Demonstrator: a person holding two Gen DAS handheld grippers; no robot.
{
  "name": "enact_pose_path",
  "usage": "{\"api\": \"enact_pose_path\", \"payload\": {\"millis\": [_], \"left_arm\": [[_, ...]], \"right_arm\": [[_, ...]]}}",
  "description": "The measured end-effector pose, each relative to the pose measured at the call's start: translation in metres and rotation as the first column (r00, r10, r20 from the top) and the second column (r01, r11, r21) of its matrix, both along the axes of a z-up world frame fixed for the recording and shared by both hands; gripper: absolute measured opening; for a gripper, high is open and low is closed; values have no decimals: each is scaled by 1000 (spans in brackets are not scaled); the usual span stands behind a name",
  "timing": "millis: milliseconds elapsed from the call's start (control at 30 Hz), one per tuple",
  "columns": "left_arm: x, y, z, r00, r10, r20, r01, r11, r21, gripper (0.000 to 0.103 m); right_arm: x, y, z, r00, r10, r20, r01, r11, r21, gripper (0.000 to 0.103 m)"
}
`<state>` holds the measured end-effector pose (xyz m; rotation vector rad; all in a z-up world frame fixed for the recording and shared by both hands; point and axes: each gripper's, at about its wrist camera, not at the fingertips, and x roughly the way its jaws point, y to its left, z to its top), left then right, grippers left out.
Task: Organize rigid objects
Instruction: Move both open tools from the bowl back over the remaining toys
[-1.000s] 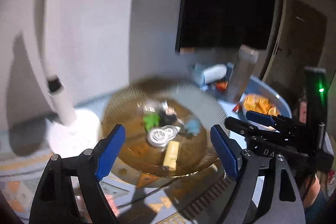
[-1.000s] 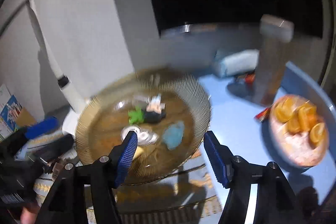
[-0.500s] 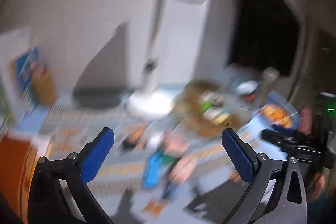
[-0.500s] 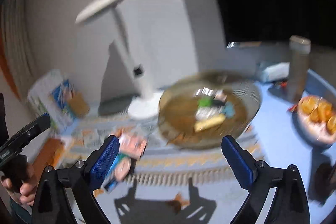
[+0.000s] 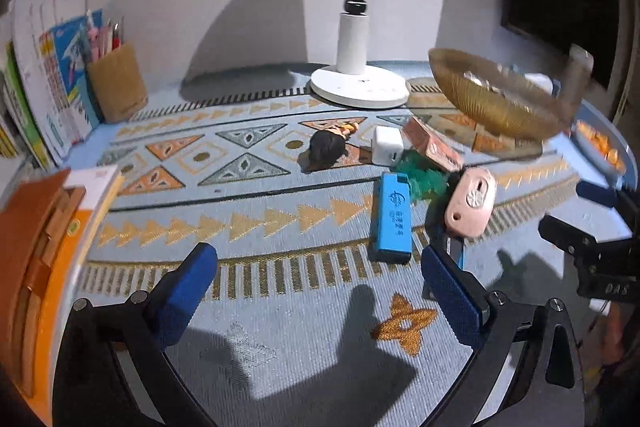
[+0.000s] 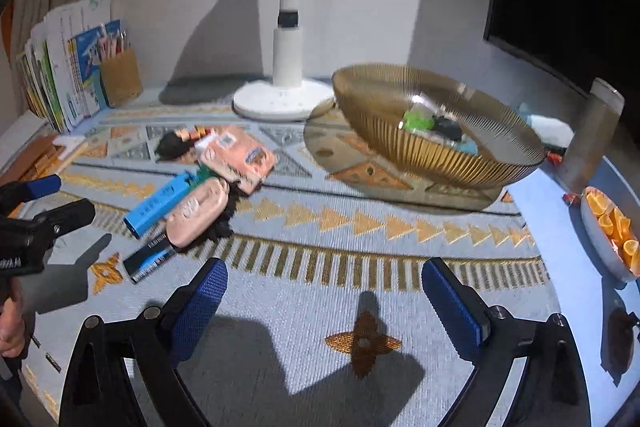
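An amber ribbed glass bowl [image 6: 436, 147] stands on the patterned mat and holds several small items, one green [image 6: 418, 121]. It also shows in the left wrist view [image 5: 492, 103]. Left of it lies a cluster: a blue lighter [image 5: 392, 215], a pink oval case [image 5: 470, 201], a white charger cube [image 5: 387, 146], an orange-pink box [image 5: 432, 145], a dark figurine [image 5: 328, 145] and a black-blue battery [image 6: 150, 259]. My left gripper [image 5: 318, 291] is open and empty, just in front of the lighter. My right gripper [image 6: 324, 299] is open and empty above the mat's near edge.
A white lamp base [image 5: 358, 89] stands behind the cluster. A brown pen cup [image 5: 118, 83] and booklets [image 5: 48, 67] are at the far left, an orange book stack [image 5: 36, 251] at the near left. A plate of orange slices [image 6: 612, 231] and a grey cylinder [image 6: 588, 143] are at the right.
Both grippers have pulled back and swung left from over the bowl. The view now takes in the cluster of loose items on the mat. Both stay open and empty.
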<state>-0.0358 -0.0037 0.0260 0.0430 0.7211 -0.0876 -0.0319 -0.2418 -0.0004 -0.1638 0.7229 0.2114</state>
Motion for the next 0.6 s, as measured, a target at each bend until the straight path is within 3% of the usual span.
{"api": "enact_pose_path", "payload": {"millis": [67,167,333,367,400,467,533,600], "left_arm": [[-6,-6,2,1000,-9,22,9,1000,26,102],[-9,0,5,999,-2,38,3,1000,-15,102],[4,10,3,999,-7,-34,4,996,-93,101],[7,11,3,998,-38,-50,31,991,-127,101],[12,14,4,994,-85,-69,69,976,-206,101],[24,18,4,986,-120,-118,82,954,-288,101],[36,10,2,981,-123,-150,89,973,-214,100],[41,1,-2,982,-120,-146,104,988,-112,90]], "right_arm": [[2,2,-3,1000,5,-11,-5,1000,-15,98],[4,7,-7,1000,-6,-25,5,999,-52,98],[4,7,-4,1000,-25,-19,24,998,-53,98],[7,6,-4,999,-31,-44,29,999,-31,98],[10,5,-3,996,-21,-82,23,1000,19,98],[19,3,-2,984,38,-175,-1,978,207,98],[27,4,2,973,78,-219,5,935,355,98],[35,12,6,970,64,-236,27,930,366,98]]}}
